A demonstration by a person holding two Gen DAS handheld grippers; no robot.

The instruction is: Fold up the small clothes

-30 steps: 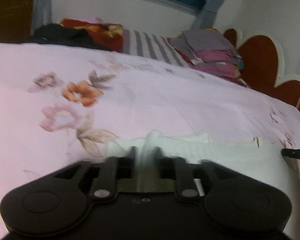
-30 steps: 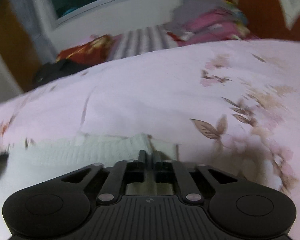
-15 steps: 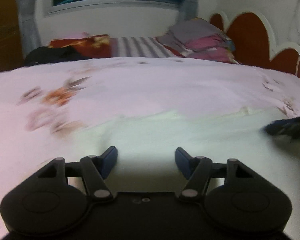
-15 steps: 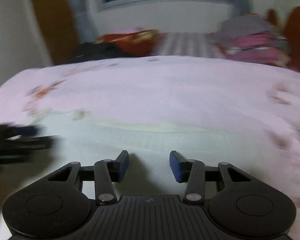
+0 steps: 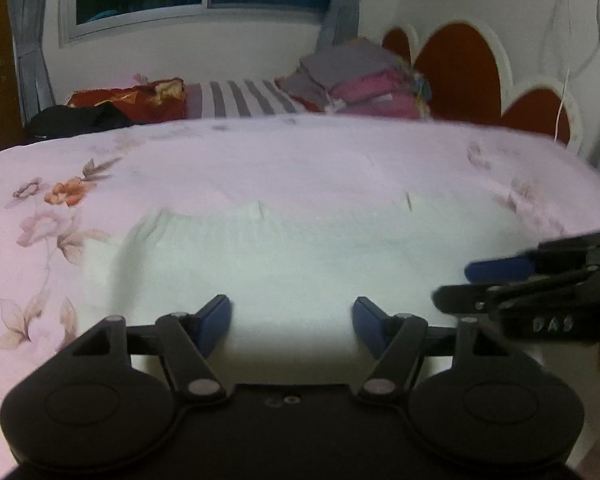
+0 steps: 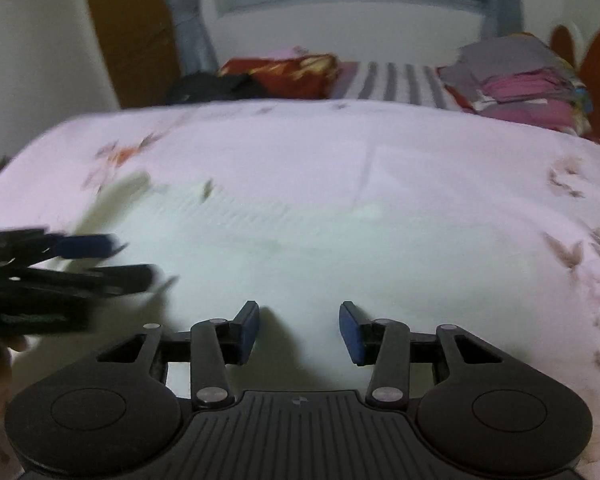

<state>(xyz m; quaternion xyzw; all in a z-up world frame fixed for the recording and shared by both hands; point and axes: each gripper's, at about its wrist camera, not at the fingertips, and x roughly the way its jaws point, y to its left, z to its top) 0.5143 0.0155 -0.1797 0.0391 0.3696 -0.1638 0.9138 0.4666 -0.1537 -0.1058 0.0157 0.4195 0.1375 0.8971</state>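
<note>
White garment (image 5: pixel 300 264) flat on bed (image 5: pixel 260 160), far hem rumpled. Left gripper (image 5: pixel 291 325), right gripper (image 6: pixel 299 333) just above garment, jaws released, empty. Between folds; next: regrasp edge, fold over.

Count: one pale white garment (image 5: pixel 300 256) spread flat on one bed with a pink floral sheet (image 5: pixel 260 160). One stack of folded clothes (image 5: pixel 360 80) at the far side. One striped pillow (image 5: pixel 244 98). One red patterned cushion (image 5: pixel 140 98). One dark bundle (image 5: pixel 76 120). Two grippers, left (image 5: pixel 291 322) and right (image 6: pixel 299 330).
</note>
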